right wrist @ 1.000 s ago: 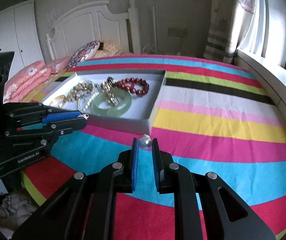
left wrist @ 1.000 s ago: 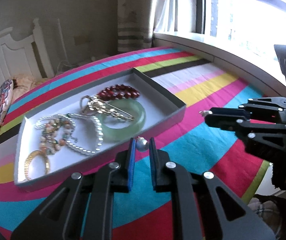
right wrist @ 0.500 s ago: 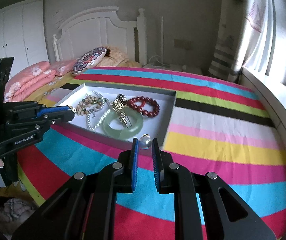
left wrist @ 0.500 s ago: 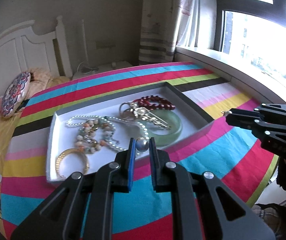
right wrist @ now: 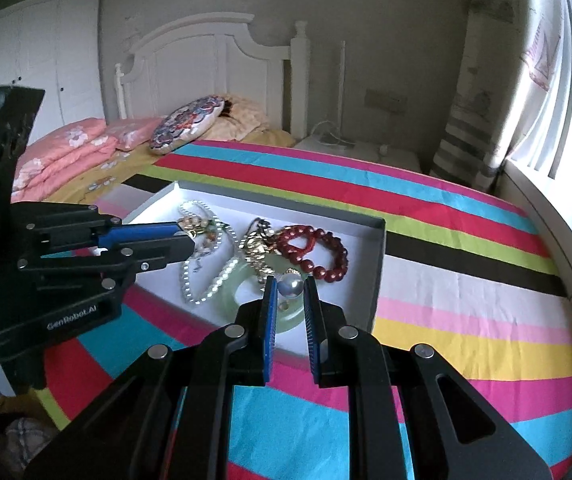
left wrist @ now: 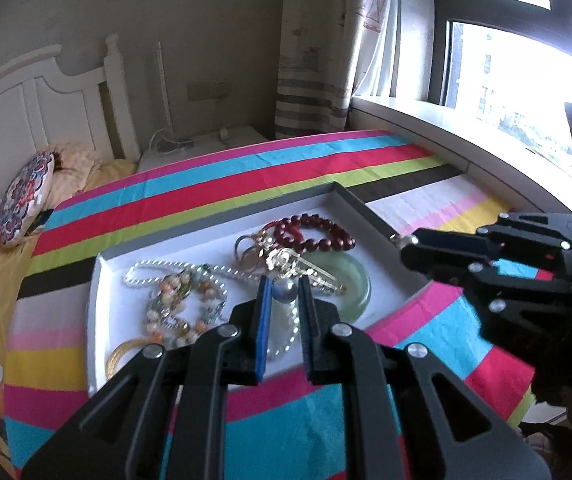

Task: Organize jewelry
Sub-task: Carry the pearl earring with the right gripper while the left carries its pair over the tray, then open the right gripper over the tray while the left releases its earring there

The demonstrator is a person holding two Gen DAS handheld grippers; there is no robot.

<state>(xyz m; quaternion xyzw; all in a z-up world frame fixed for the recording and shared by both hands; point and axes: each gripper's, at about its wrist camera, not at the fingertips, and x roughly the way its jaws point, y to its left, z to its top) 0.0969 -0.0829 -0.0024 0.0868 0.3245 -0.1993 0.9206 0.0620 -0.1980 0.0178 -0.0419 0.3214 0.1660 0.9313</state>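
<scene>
My left gripper (left wrist: pixel 284 286) is shut on a grey pearl earring (left wrist: pixel 285 292), held above the near part of a white tray (left wrist: pixel 362 204). My right gripper (right wrist: pixel 290 283) is shut on a matching white pearl earring (right wrist: pixel 291 286), above the jade bangle (right wrist: pixel 238 284). The tray holds a red bead bracelet (left wrist: pixel 318 236), the jade bangle (left wrist: pixel 356 292), a pearl necklace (left wrist: pixel 158 266), a gold hairpin (left wrist: pixel 298 264) and a gold bangle (left wrist: pixel 120 354). Each gripper shows in the other's view: the right gripper (left wrist: pixel 404 242) at the tray's right, the left gripper (right wrist: pixel 188 240) over its left side.
The tray (right wrist: pixel 378 264) lies on a bright striped cloth (right wrist: pixel 466 320). Behind it are a white headboard (right wrist: pixel 206 64), pink bedding (right wrist: pixel 70 152) and a patterned cushion (left wrist: pixel 22 200). A window ledge (left wrist: pixel 466 136) and a curtain (left wrist: pixel 318 48) run along the right.
Both grippers have risen and moved forward with their pearls, from in front of the tray's near wall to above its contents. Both grips are unchanged.
</scene>
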